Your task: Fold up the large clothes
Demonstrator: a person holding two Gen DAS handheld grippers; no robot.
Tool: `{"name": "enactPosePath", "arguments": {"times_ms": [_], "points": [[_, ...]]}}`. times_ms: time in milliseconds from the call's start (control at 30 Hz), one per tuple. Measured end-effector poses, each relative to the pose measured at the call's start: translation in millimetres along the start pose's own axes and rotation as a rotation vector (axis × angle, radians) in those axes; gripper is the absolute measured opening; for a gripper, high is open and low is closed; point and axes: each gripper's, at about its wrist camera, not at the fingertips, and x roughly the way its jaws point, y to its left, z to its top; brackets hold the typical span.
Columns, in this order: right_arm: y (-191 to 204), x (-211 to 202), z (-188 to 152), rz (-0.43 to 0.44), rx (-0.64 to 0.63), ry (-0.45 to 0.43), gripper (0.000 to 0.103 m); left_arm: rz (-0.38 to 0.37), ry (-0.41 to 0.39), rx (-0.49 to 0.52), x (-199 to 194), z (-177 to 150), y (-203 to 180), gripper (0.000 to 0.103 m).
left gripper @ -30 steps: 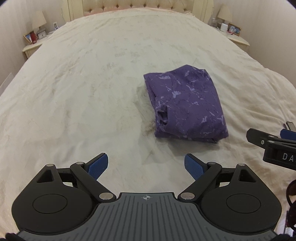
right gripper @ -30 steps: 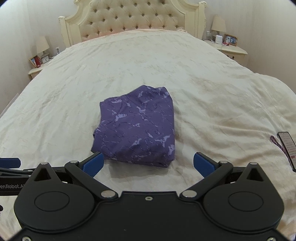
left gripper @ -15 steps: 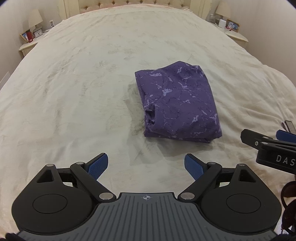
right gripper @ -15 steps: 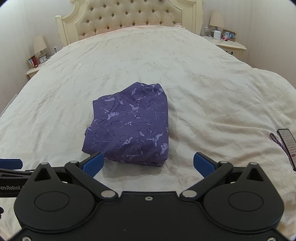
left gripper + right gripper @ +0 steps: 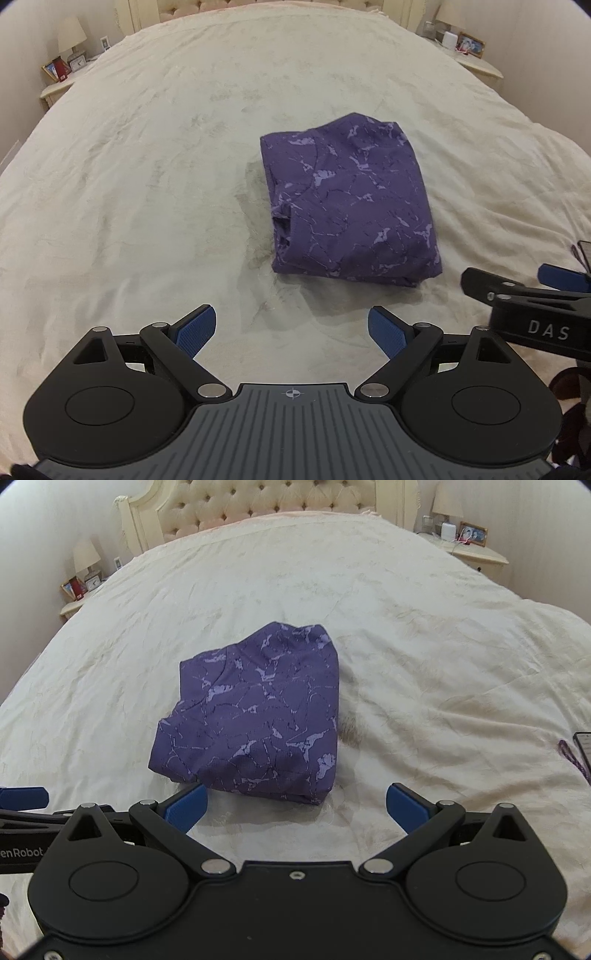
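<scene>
A purple marbled garment [image 5: 351, 203] lies folded into a compact rectangle on the cream bed; it also shows in the right wrist view [image 5: 255, 716]. My left gripper [image 5: 291, 330] is open and empty, hovering above the bedspread just short of the garment's near left corner. My right gripper [image 5: 295, 806] is open and empty, right at the garment's near edge without holding it. The right gripper also shows at the right edge of the left wrist view [image 5: 535, 291], and the left gripper's finger at the left edge of the right wrist view [image 5: 22, 799].
The cream bedspread [image 5: 147, 184] spreads wide all around. A phone with a purple strap [image 5: 581, 749] lies on the bed at the far right. Nightstands with lamps stand on the left [image 5: 79, 587] and right [image 5: 472, 548] of the tufted headboard [image 5: 258, 502].
Both grippers have tilted and shifted a little; the garment sits slightly further left in each view. Both stay open and empty. The garment has not moved on the bed.
</scene>
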Motion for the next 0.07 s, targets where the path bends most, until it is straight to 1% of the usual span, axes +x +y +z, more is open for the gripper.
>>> {"name": "enactPosePath", "arguments": {"times_ms": [67], "points": [[-1.3, 4.4, -0.9, 0.007, -0.003, 0.01, 0.102, 0.002, 0.011, -0.003, 4.7, 0.9, -1.8, 0.089]]}}
